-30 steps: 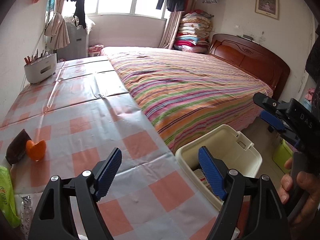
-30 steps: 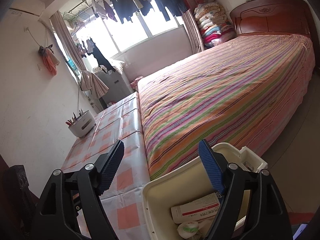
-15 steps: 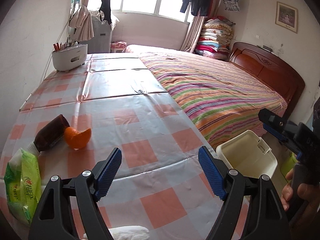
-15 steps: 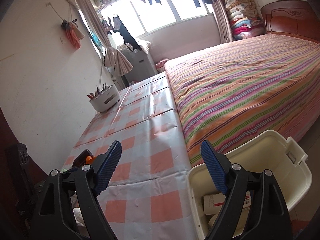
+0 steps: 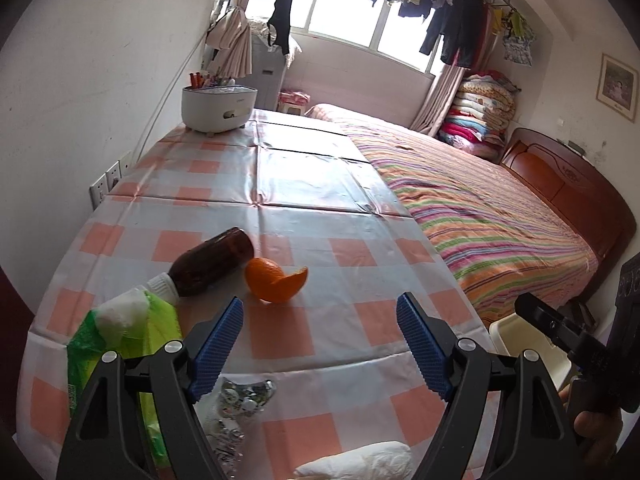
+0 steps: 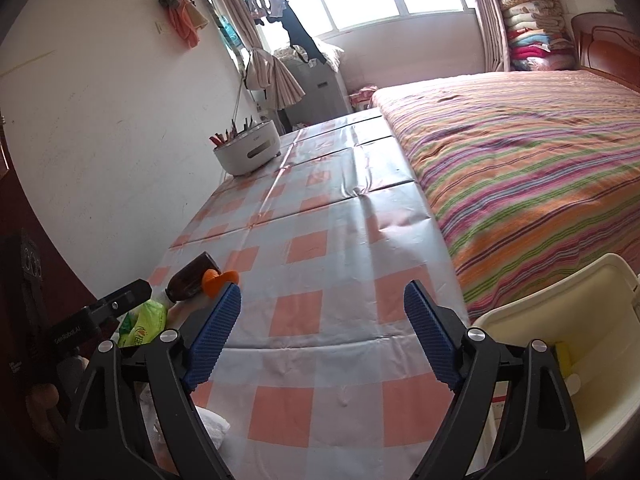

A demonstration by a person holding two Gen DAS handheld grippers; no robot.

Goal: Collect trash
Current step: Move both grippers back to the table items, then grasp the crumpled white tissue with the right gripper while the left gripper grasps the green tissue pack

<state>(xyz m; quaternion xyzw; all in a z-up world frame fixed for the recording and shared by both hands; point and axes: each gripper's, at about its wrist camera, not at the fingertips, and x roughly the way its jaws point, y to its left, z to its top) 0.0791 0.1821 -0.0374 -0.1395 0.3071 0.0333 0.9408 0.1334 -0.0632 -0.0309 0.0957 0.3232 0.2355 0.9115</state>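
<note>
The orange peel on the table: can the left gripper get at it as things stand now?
Probably yes. The orange peel lies just ahead of the left gripper, whose jaws are open and empty; the brown bottle lies beside it, not in the way.

both wrist views look forward and downward over the checkered worktop (image 5: 304, 208) toward the window. the left view sits close above the orange peel (image 5: 276, 285); the right view sits off to the peel's (image 6: 218, 280) bed side. both share peel, worktop and bed (image 5: 480, 216).
</note>
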